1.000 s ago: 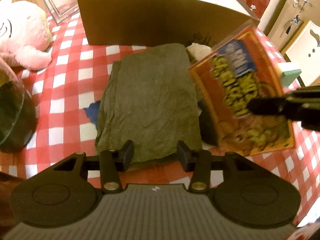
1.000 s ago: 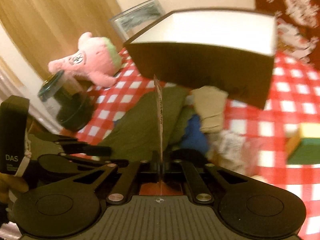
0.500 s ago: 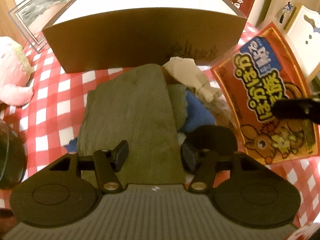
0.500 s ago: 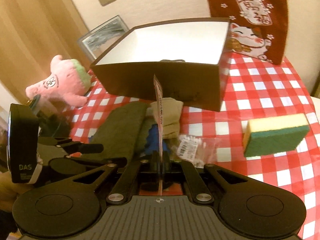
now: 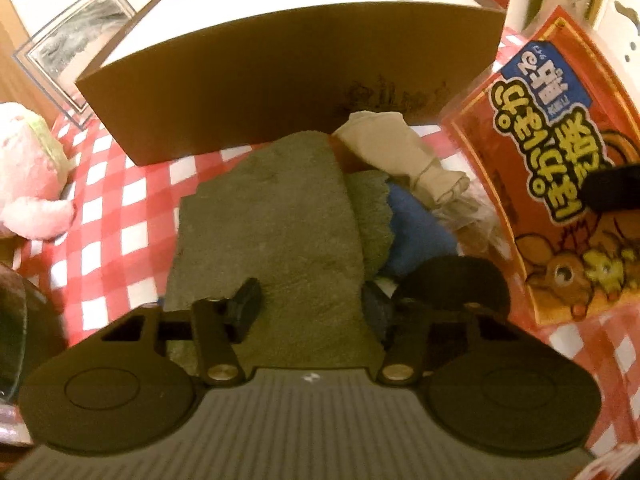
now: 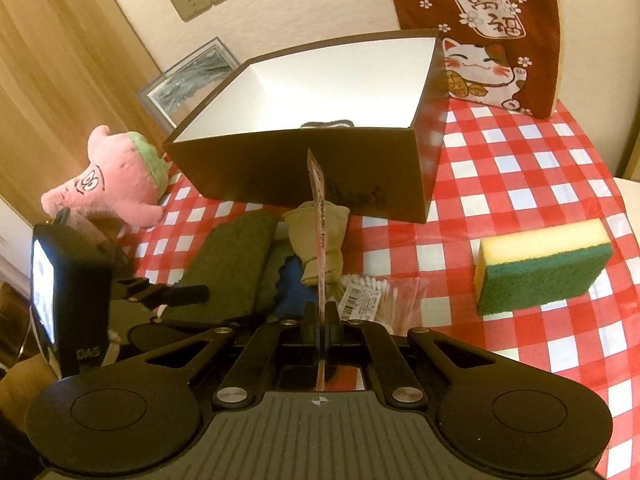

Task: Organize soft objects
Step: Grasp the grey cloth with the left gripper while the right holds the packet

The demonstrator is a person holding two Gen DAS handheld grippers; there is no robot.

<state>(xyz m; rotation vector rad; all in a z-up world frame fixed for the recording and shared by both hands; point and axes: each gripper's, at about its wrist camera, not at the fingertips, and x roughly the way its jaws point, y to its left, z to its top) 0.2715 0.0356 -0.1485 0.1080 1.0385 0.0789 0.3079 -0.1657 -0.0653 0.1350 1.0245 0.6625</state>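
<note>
A folded olive-green towel (image 5: 272, 232) lies on the checked tablecloth before a brown box (image 5: 288, 80) with a white inside. My left gripper (image 5: 308, 308) is open just over the towel's near edge. Beside the towel lie a beige cloth (image 5: 396, 152) and a blue cloth (image 5: 416, 236). My right gripper (image 6: 320, 316) is shut on a flat orange snack packet (image 6: 319, 216), held upright and seen edge-on; it also shows in the left wrist view (image 5: 560, 160). The towel (image 6: 236, 256), the box (image 6: 320, 168) and a pink plush toy (image 6: 108, 176) show in the right wrist view.
A yellow and green sponge (image 6: 540, 268) and a bag of cotton swabs (image 6: 380, 300) lie right of the cloths. A cat-print cushion (image 6: 480, 32) and a framed picture (image 6: 188, 76) stand behind the box. A dark glass jar (image 5: 16, 320) stands at the left.
Both grippers have risen and drawn back a little, so the box's inside now shows. The packet has swung off the towel to the right. The left jaws stay open.
</note>
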